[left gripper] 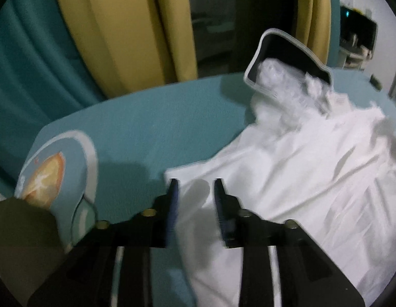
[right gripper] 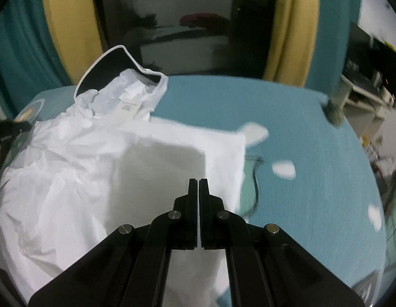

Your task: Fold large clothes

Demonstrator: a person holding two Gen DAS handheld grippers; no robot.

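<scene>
A large white garment (left gripper: 313,168) with a dark-lined hood (left gripper: 287,58) lies spread on a teal sheet. My left gripper (left gripper: 194,183) is open, its jaws straddling the garment's near left edge. In the right wrist view the garment (right gripper: 77,158) fills the left half, its hood (right gripper: 108,69) at the back. My right gripper (right gripper: 198,181) is shut on a fold of the white cloth, a thin strip of it showing between the fingers, and holds that flap lifted over the garment.
The teal sheet (left gripper: 151,128) has an orange and white print (left gripper: 47,179) at the left and white patches (right gripper: 283,170) at the right. Yellow and teal curtains (left gripper: 116,30) hang behind. Shelves (right gripper: 371,81) stand at the far right.
</scene>
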